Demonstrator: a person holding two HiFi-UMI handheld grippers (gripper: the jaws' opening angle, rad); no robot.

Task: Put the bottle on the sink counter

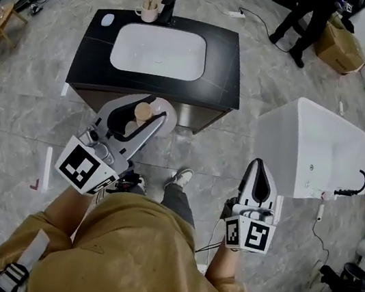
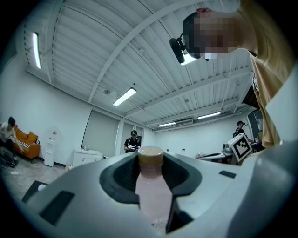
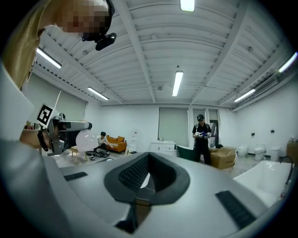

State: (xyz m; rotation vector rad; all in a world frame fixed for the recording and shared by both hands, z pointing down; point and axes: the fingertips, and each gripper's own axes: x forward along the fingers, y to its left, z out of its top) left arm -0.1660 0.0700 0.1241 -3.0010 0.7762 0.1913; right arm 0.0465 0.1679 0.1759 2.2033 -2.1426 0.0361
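**Ana:** Where was the bottle?

**Ben:** In the left gripper, off the ground, just on the near side of the sink counter. It was not yet over the counter's near edge. The jaws stood partly apart and pressed on the pale pink body from both sides, with the tan cap pointing out past the tips.

**Ana:** And the right gripper?

**Ben:** Its jaws were closed together with nothing between them. It was held low on the right, near the corner of the white bathtub.

**Ana:** How much bare top did the counter have?

**Ben:** The white basin filled the middle. That left a dark strip along the near edge and a wider strip on each side. The far edge was busier: a cup with sticks in it stood just beside the black faucet, and a small white thing lay at the far left corner.

**Ana:** Was there room around it?

**Ben:** Grey tiled floor lay open to the left of the counter, and there was a clear lane between its right edge and the bathtub. A standing person and a cardboard box were far off on the right, well apart from the counter.

**Ana:** Could you read anything?

**Ben:** There were only square black-and-white patterns on the left cube and the right cube. The side of the bottle that showed was plain. Any print on the box was too small to read.
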